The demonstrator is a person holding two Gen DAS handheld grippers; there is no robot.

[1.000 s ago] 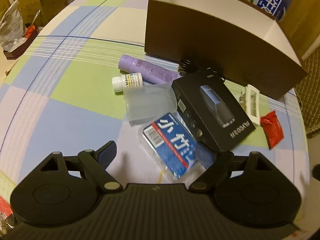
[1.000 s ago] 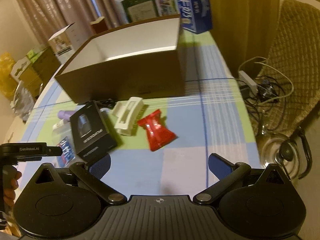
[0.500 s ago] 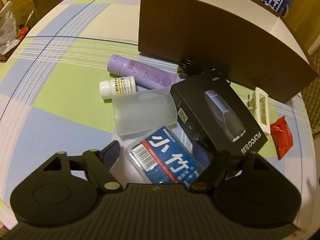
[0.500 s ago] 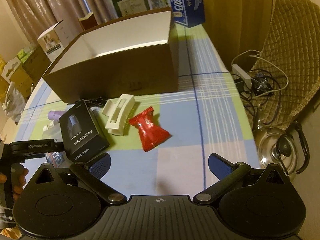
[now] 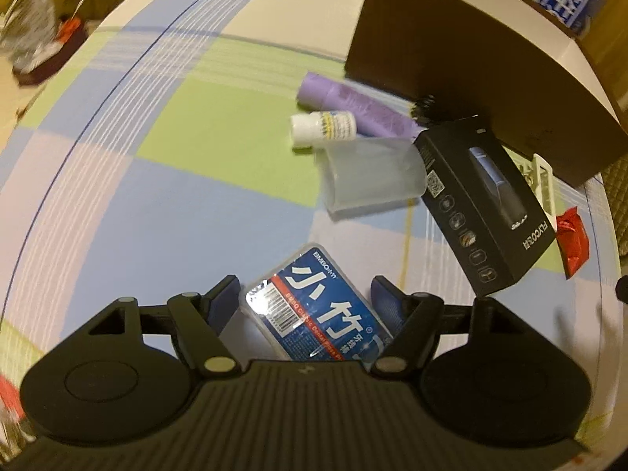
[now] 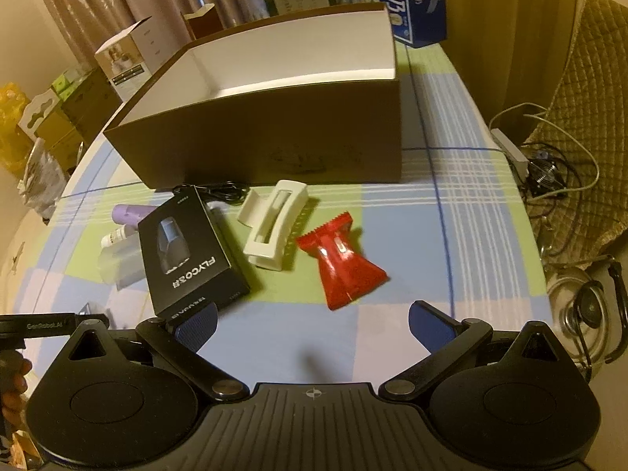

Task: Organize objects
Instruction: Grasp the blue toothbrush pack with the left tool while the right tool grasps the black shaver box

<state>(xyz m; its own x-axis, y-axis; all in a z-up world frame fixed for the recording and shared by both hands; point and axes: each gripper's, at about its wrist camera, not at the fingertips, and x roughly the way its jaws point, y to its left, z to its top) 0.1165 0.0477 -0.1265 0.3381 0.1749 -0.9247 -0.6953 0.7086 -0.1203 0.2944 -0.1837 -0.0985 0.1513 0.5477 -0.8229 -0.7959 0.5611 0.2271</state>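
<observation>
left gripper (image 5: 304, 298): jaws have just been closing and now bracket the blue floss pack (image 5: 318, 310), which lies flat on the table (image 5: 165, 180). a narrow gap shows on each side of the pack, so the pads do not yet press on it; state is released. right gripper (image 6: 313, 324): jaws spread wide above bare tablecloth, grasping nothing. just ahead of it lie the red packet (image 6: 343, 265) and the white hair clip (image 6: 274, 229), near each other. the black box (image 6: 188, 249) lies left of the clip, its near end close to the left finger. beyond the black box: a clear plastic case (image 5: 375, 176), a small white bottle (image 5: 322, 127) and a purple tube (image 5: 357, 110), bunched together. the brown cardboard box (image 6: 274, 137) stands open behind all items; visible interior is white.
</observation>
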